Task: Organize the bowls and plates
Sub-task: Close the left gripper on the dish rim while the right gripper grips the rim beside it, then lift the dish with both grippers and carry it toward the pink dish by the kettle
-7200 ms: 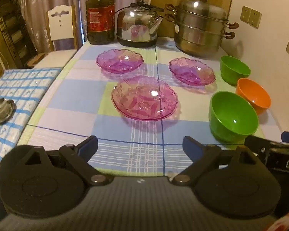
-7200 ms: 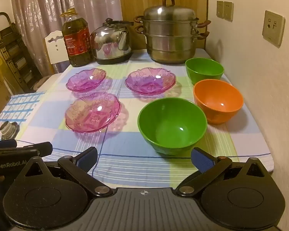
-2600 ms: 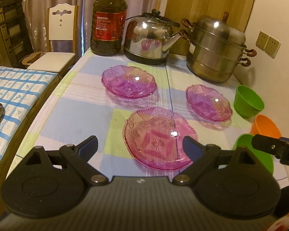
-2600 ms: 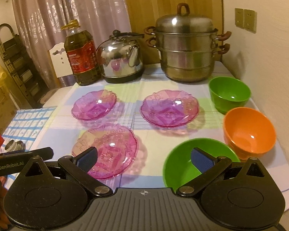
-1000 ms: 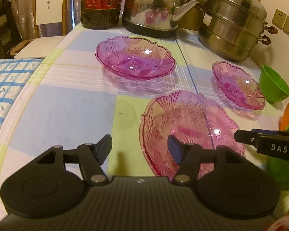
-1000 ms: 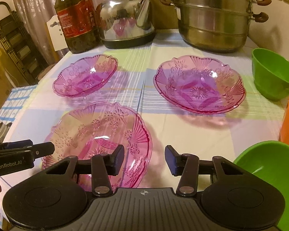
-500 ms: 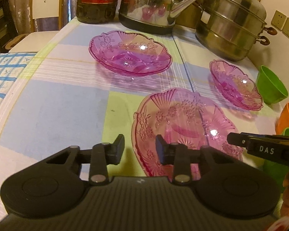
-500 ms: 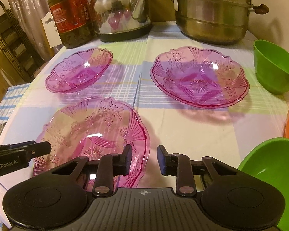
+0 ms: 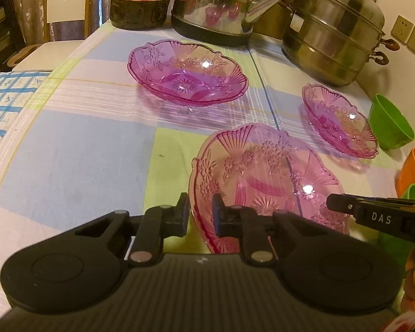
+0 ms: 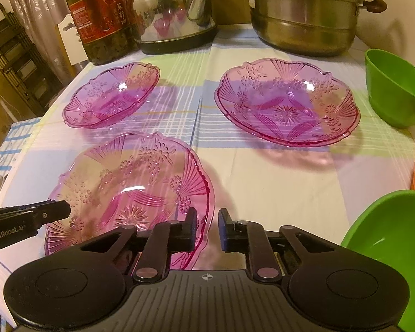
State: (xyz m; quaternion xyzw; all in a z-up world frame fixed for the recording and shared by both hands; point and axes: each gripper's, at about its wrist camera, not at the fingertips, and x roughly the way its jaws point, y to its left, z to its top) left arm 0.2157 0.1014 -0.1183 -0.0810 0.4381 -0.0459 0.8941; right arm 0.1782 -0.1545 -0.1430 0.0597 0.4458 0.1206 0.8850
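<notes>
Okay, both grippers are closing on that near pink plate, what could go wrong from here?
1. The left hand-held gripper and the right hand-held gripper each straddle only the thin scalloped rim of the near translucent pink plastic plate, on opposite sides; a shallow pinch could slip, or uneven lifting could tilt it.
2. The large green plastic bowl sits close beside the right gripper and could be bumped during a lift.
</notes>
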